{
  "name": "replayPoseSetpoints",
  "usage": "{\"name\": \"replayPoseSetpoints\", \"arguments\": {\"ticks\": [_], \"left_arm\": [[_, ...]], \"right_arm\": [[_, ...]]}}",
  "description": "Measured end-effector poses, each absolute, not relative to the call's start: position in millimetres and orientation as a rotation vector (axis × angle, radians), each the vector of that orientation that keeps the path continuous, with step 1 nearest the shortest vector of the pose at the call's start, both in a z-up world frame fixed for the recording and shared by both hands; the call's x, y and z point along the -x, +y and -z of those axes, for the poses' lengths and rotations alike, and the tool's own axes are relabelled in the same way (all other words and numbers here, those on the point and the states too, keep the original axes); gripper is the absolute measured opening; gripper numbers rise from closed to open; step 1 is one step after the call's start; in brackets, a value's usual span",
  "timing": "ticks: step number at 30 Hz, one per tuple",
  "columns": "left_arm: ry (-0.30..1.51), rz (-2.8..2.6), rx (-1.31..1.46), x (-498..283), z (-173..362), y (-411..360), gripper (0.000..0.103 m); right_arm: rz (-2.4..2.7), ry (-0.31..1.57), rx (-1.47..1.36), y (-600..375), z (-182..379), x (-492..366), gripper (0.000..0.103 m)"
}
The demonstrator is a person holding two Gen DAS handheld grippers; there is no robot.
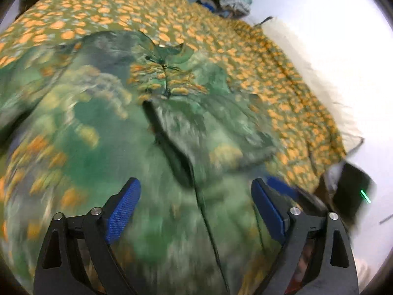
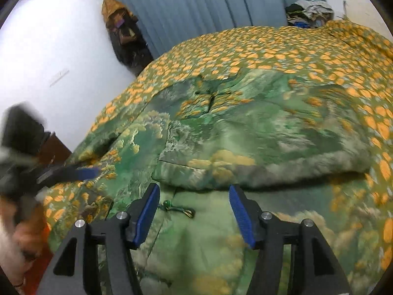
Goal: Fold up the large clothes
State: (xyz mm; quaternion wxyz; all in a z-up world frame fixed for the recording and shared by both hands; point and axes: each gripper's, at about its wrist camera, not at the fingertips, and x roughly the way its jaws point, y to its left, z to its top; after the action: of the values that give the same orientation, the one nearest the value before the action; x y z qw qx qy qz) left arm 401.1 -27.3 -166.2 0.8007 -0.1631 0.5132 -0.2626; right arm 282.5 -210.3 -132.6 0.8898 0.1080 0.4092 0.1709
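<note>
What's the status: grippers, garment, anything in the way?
Left gripper open, empty. Right gripper open, empty. Green garment flat on bedspread, right sleeve folded in. Nothing blocking.

The bed cover (image 2: 282, 51) is largely occupied by the spread green garment (image 2: 221, 233); a folded sleeve panel (image 2: 270, 147) is raised across the right gripper (image 2: 194, 209)'s forward line. Bare cover is left beyond the collar. Passage on the left is obstructed by the left gripper (image 2: 73, 172). A clothes pile (image 2: 309, 9) is noted at the far corner.

no readable text, labels or signs
</note>
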Motion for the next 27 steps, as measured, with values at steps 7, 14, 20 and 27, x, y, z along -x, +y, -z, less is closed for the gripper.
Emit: {"name": "replayPoseSetpoints", "arguments": {"ticks": [7,14,20,27], "left_arm": [[1.21,0.487,0.22,-450.2,203.8,-79.0,0.008],[1.053,0.467,0.213,-473.2,153.4,-51.9,0.007],[1.124,0.407,0.211,-481.9,203.6,-42.7,0.009],[1.112,0.389,0.216,-475.1,228.9,-37.0,0.014]], "right_arm": [[-0.289,0.814,-0.24,-257.1,124.6,-274.6,0.06],[-0.139,0.798,-0.186,-325.2,121.6,-335.9,0.057],[-0.105,0.848,-0.142,-348.0,139.2,-434.8,0.05],[-0.07,1.066,-0.104,-338.6,208.3,-491.3,0.049]]}}
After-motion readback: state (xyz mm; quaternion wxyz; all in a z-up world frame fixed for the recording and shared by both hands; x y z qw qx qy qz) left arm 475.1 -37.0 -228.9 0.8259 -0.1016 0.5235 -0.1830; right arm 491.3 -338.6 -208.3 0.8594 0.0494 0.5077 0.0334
